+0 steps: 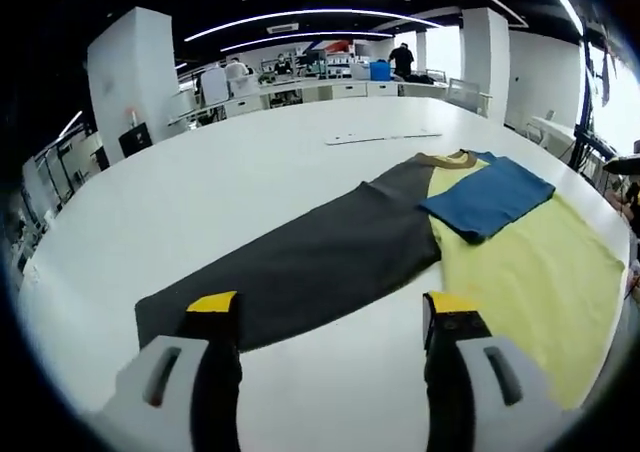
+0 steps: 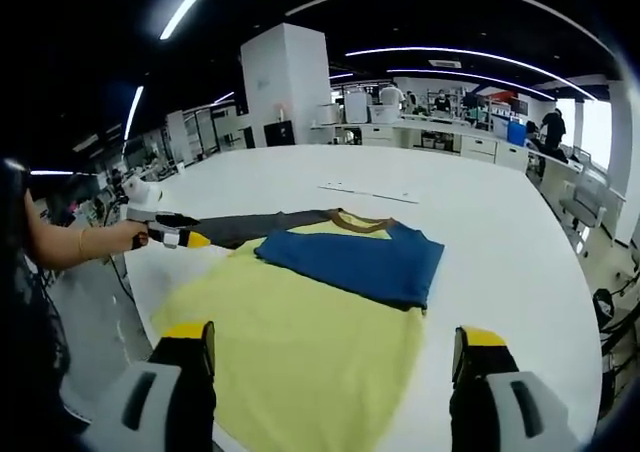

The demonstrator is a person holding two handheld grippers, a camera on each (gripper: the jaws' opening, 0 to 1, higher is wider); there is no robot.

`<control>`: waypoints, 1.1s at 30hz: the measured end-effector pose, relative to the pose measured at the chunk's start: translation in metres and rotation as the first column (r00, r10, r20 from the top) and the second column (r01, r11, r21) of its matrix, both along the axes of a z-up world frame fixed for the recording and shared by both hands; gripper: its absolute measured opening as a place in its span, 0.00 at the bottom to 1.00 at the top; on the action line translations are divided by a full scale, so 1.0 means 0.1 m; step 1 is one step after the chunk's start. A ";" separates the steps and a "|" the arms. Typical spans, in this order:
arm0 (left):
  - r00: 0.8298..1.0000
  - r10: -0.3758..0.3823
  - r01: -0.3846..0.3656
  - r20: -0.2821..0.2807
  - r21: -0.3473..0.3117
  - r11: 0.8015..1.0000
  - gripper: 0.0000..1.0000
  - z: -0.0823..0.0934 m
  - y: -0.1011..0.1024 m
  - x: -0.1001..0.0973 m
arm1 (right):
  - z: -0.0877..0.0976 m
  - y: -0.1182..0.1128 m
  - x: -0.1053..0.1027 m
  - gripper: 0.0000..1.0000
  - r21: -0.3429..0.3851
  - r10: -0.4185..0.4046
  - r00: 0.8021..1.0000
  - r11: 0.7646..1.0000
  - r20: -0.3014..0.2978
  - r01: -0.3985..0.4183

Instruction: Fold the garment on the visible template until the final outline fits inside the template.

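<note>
White table (image 1: 200, 172), yellow garment (image 2: 300, 342), blue sleeve (image 2: 355, 257) folded across, possibly flat

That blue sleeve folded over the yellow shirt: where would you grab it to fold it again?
Probably at its free outer corner, coming in low from the open table side. The blue sleeve lies flat on the yellow shirt, so only an edge gives the jaws something to pinch. The right gripper is open and nearest.

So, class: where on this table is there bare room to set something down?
Bare white table lies left of the dark garment panel and beyond the collar, up to the thin strip. The yellow panel and blue sleeve crowd the near edge.
</note>
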State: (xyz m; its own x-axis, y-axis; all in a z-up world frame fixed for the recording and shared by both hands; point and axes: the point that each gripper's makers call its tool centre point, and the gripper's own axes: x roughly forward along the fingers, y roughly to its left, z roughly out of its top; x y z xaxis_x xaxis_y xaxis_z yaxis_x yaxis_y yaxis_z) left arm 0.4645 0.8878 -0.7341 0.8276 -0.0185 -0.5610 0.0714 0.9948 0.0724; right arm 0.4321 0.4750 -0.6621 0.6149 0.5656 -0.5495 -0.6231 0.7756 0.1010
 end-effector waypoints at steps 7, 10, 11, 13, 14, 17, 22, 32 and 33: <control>0.996 0.079 -0.077 0.032 -0.051 0.996 0.92 0.05 0.27 -0.07 | 0.00 0.01 -0.01 1.00 -0.004 0.004 1.000 1.000 -0.003 -0.004; 0.994 0.104 -0.103 0.025 -0.036 0.994 0.93 0.05 0.38 -0.11 | -0.01 0.01 -0.01 1.00 -0.005 0.004 1.000 1.000 -0.005 -0.004; 0.993 0.117 -0.115 0.029 -0.039 0.993 0.94 0.06 0.42 -0.12 | -0.01 0.00 -0.02 1.00 -0.004 0.004 1.000 1.000 -0.004 -0.004; 0.991 0.132 -0.131 0.031 -0.040 0.991 0.95 0.07 0.48 -0.14 | -0.02 0.00 -0.02 1.00 -0.002 0.002 1.000 1.000 -0.006 -0.002; 0.990 0.138 -0.137 0.028 -0.037 0.990 0.95 0.06 0.51 -0.15 | -0.02 0.00 -0.02 1.00 -0.003 0.001 1.000 1.000 -0.006 -0.001; 0.981 0.193 -0.193 0.010 -0.034 0.981 0.98 0.03 0.67 -0.20 | -0.03 -0.01 -0.03 1.00 -0.003 -0.004 1.000 1.000 -0.009 0.004; 0.966 0.260 -0.259 -0.007 -0.093 0.961 0.99 -0.01 0.83 -0.27 | -0.06 -0.03 -0.04 1.00 -0.001 -0.013 1.000 1.000 -0.014 0.013; 0.914 0.407 -0.401 -0.009 -0.189 0.896 0.80 -0.03 1.13 -0.40 | -0.07 -0.04 0.00 1.00 -0.005 -0.024 1.000 1.000 -0.019 0.024; 0.906 0.422 -0.415 -0.007 -0.197 0.888 0.78 -0.04 1.16 -0.41 | -0.07 -0.04 0.00 1.00 -0.006 -0.025 1.000 1.000 -0.018 0.025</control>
